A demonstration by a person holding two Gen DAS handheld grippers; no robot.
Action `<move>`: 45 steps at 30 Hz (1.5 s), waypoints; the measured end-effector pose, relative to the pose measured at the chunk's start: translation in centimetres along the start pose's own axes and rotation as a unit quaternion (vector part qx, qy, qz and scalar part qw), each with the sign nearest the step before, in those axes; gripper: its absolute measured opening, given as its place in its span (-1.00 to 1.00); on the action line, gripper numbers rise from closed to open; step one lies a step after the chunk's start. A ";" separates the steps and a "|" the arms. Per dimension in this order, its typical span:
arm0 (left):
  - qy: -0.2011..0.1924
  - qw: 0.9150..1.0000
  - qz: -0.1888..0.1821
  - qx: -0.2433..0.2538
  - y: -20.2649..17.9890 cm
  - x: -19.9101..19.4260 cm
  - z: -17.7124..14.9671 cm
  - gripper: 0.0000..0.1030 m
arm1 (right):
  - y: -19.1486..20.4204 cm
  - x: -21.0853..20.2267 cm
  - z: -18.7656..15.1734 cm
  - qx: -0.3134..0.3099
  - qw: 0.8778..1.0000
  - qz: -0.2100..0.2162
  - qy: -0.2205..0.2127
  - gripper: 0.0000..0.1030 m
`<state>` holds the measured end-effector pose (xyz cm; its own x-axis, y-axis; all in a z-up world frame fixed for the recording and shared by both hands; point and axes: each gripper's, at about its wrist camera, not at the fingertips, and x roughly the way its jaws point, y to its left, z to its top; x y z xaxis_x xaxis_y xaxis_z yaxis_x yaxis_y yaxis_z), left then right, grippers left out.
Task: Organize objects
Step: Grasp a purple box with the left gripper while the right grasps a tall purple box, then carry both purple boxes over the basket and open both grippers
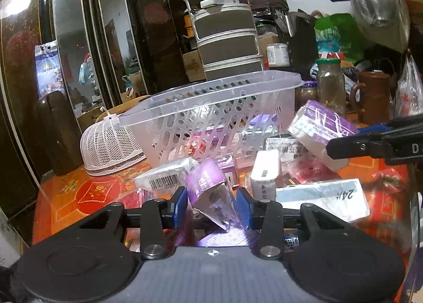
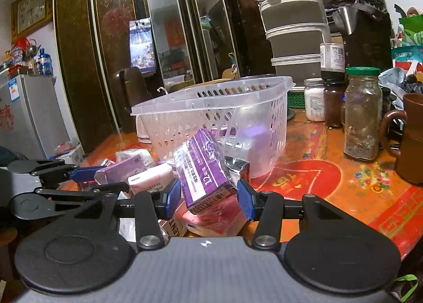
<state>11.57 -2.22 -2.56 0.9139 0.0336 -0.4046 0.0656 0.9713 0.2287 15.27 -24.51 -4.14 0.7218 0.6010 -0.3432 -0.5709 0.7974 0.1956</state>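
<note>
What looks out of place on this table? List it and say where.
The clear plastic basket is tipped, its rim slanting rather than level. Small boxes lie jumbled on the table in front of it. Each gripper, left and right, holds a purple box askew.

1. The left black gripper with blue finger pads (image 1: 212,203) is squeezing a purple wrapped box (image 1: 208,189) between its two fingers, low over the table.
2. The right black gripper with blue finger pads (image 2: 208,200) is squeezing another purple wrapped box (image 2: 205,170), tilted, just beside the left one.
</note>
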 end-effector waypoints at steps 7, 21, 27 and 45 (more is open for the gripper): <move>-0.042 0.999 0.007 -0.027 1.1 -1.5 -0.1 -0.14 | -0.7 -0.5 0.0 0.016 1.000 0.006 -0.010 -0.02; -0.118 0.987 -0.063 -0.094 6.7 -1.4 8.8 -0.14 | 0.2 1.1 9.5 -0.038 0.998 -0.010 -0.040 -0.02; -0.002 0.980 -0.121 -0.161 8.7 8.5 14.2 -0.14 | -0.5 9.6 14.7 -0.056 0.995 -0.046 0.067 -0.02; -0.046 0.967 -0.119 -0.220 11.1 2.3 7.1 0.68 | 0.8 3.2 9.6 -0.055 0.997 -0.050 0.005 1.00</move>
<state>17.26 7.02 5.30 0.9267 -0.2056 -0.3145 0.1210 0.9557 -0.2682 20.89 -21.37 3.75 0.7732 0.5182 -0.3655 -0.5364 0.8419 0.0587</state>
